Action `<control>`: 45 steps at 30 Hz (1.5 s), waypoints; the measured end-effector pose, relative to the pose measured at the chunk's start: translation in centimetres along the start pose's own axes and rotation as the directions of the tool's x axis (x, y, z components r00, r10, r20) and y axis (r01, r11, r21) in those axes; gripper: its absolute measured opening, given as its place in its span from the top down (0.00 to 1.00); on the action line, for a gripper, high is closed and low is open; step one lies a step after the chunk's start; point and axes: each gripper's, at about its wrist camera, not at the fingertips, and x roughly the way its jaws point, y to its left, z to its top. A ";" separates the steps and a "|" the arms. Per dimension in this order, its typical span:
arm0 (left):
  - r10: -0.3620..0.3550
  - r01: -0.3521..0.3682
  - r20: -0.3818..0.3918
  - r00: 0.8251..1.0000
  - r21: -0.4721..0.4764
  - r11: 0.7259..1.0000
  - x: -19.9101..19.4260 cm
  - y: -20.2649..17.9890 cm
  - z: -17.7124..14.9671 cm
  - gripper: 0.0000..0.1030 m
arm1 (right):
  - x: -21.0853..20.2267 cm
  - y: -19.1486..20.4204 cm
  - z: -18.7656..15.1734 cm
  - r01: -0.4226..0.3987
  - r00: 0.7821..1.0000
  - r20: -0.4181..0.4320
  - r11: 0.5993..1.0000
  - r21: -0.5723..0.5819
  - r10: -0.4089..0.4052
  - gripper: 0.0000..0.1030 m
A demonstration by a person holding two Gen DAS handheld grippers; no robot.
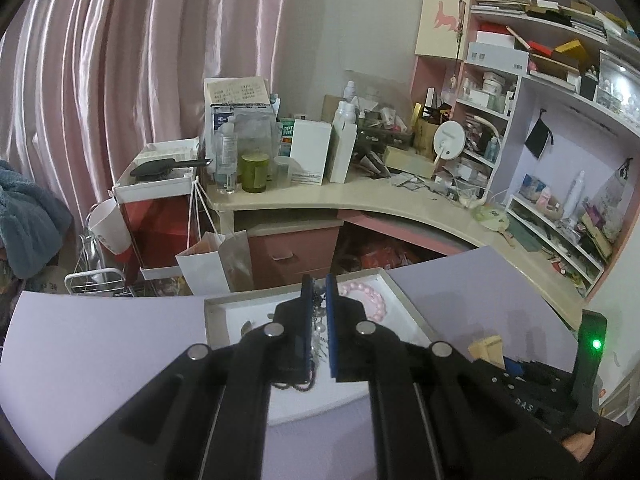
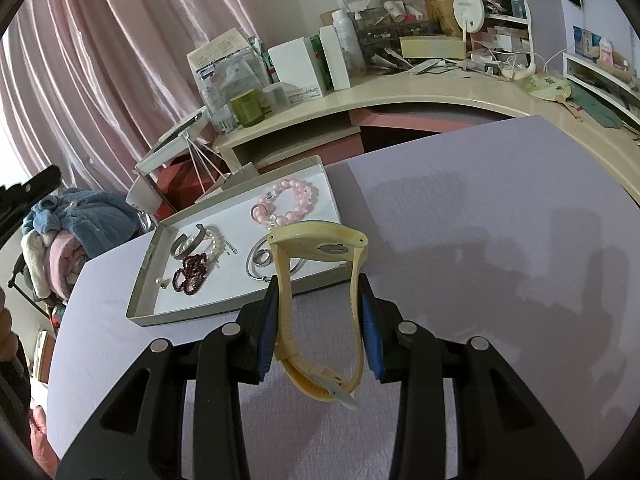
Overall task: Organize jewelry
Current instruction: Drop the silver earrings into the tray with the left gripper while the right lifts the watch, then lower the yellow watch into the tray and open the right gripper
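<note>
A shallow grey tray [image 2: 140,304] with a white floor lies on the lilac table. In it are a pink bead bracelet [image 2: 286,202], a pearl bracelet [image 2: 214,242], a dark red bead bracelet [image 2: 190,274], a silver cuff [image 2: 188,242] and a silver bangle [image 2: 260,262]. My right gripper [image 2: 318,316] is shut on a cream wristwatch [image 2: 320,264], held just short of the tray's near edge. My left gripper [image 1: 319,300] hangs over the tray [image 1: 216,308], shut on a dark beaded jewelry piece [image 1: 316,344] that dangles between the pads. The pink bracelet shows there too [image 1: 366,298].
A curved cream desk [image 1: 360,200] behind the table carries bottles, boxes, a green jar [image 1: 254,172] and a round mirror [image 1: 450,142]. Pink shelves [image 1: 560,120] fill the right. Pink curtains, a white cart [image 1: 160,184] and paper bags stand at left. The lilac table [image 2: 480,240] spreads right of the tray.
</note>
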 end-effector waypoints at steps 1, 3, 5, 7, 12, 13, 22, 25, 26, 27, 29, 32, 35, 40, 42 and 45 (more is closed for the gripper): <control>0.002 -0.002 -0.003 1.000 0.002 1.000 0.2 0.1 0.1 0.94 | 0.1 0.0 -0.1 -0.002 1.000 -0.003 1.000 0.000 0.002 0.63; -0.001 0.001 -0.012 1.000 0.000 1.000 1.1 0.3 0.1 0.94 | 0.2 0.0 -0.2 -0.002 1.000 -0.009 1.000 0.000 0.002 0.63; -0.005 0.004 -0.036 0.999 -0.024 1.000 2.2 1.0 0.0 0.94 | 0.3 0.1 -0.2 -0.002 1.000 -0.012 1.000 -0.001 0.002 0.63; -0.008 0.006 -0.052 0.999 -0.045 0.999 2.9 1.5 -0.1 0.94 | 0.3 0.1 -0.3 -0.002 1.000 -0.013 1.000 -0.004 0.002 0.63; 0.002 -0.004 -0.069 0.998 -0.029 1.000 4.0 1.7 -0.4 0.94 | 0.5 0.0 -0.3 0.003 1.000 -0.016 1.000 0.003 -0.002 0.63; 0.004 -0.006 -0.072 0.997 -0.026 1.000 4.2 1.8 -0.5 0.94 | 0.5 0.0 -0.4 0.003 1.000 -0.018 1.000 0.004 -0.003 0.63; 0.033 -0.037 -0.101 0.994 -0.040 0.999 5.5 2.3 -1.0 0.92 | 0.7 0.0 -0.2 -0.001 1.000 -0.022 1.000 -0.001 0.001 0.63; 0.040 -0.045 -0.089 0.995 -0.057 0.997 5.0 2.7 -1.1 0.82 | 0.7 0.0 -0.2 -0.001 1.000 -0.020 1.000 0.000 0.001 0.63; 0.045 -0.050 -0.082 0.996 -0.061 0.997 4.9 2.8 -1.0 0.75 | 0.7 0.0 -0.1 -0.001 1.000 -0.019 1.000 0.001 0.001 0.63; 0.050 -0.055 -0.072 0.996 -0.068 0.996 4.5 3.0 -1.0 0.73 | 0.7 0.0 -0.1 -0.001 1.000 -0.018 1.000 0.001 0.001 0.63; 0.053 -0.058 -0.057 0.997 -0.083 0.995 3.7 3.5 -1.0 0.70 | 0.7 0.1 -0.1 -0.001 1.000 -0.017 1.000 0.001 0.001 0.63; 0.067 -0.070 -0.038 0.997 -0.104 0.992 2.6 4.1 -1.2 0.64 | 0.7 0.2 0.0 -0.004 1.000 -0.016 1.000 -0.003 0.004 0.63; 0.094 -0.094 -0.007 0.996 -0.117 0.989 0.9 4.6 -1.7 0.52 | 0.8 0.7 0.3 -0.010 1.000 -0.013 1.000 -0.017 0.010 0.63; 0.146 -0.141 0.035 0.989 -0.130 0.982 -1.6 5.0 -3.2 0.36 | 1.3 2.5 1.5 -0.031 1.000 -0.001 0.997 -0.076 0.031 0.63; 0.170 -0.163 0.044 0.984 -0.132 0.978 -2.3 5.2 -3.9 0.32 | 1.6 3.5 1.8 -0.040 0.999 0.005 0.993 -0.107 0.040 0.63; 0.192 -0.184 0.044 0.980 -0.147 0.972 -3.0 5.6 -4.8 0.28 | 2.1 5.0 2.3 -0.051 0.998 0.014 0.987 -0.151 0.054 0.63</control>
